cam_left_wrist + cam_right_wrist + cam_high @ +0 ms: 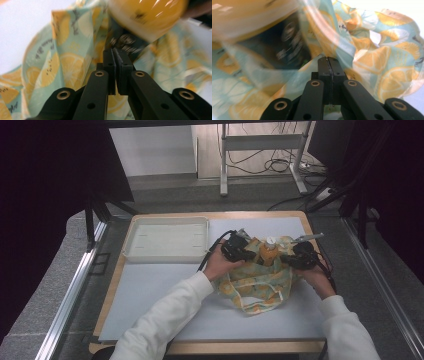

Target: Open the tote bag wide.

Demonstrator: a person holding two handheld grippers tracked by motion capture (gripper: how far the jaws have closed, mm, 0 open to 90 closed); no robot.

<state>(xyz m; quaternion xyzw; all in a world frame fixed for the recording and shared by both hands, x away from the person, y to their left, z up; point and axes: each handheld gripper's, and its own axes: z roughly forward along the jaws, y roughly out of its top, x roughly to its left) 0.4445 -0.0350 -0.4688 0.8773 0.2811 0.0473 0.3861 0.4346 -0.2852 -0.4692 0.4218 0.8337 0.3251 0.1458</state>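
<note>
A bottle of orange drink [270, 252] with a white cap stands upright in the middle of a lemon-print cloth [257, 290] on the white mat. My left gripper [248, 254] is at the bottle's left and my right gripper [288, 260] at its right, each pinching the cloth up against the bottle. In the left gripper view the left gripper [115, 53] is shut on a fold of cloth [62, 65] just below the blurred bottle [147, 17]. In the right gripper view the right gripper [328, 60] is shut on the cloth's [384, 57] edge, beside the bottle's dark label [287, 47].
A shallow white tray [131, 240] sits at the table's far left, close behind my left hand. The white mat [150, 290] covers the wooden table [111, 290]. Beyond the far edge stand a metal frame and loose cables on the floor.
</note>
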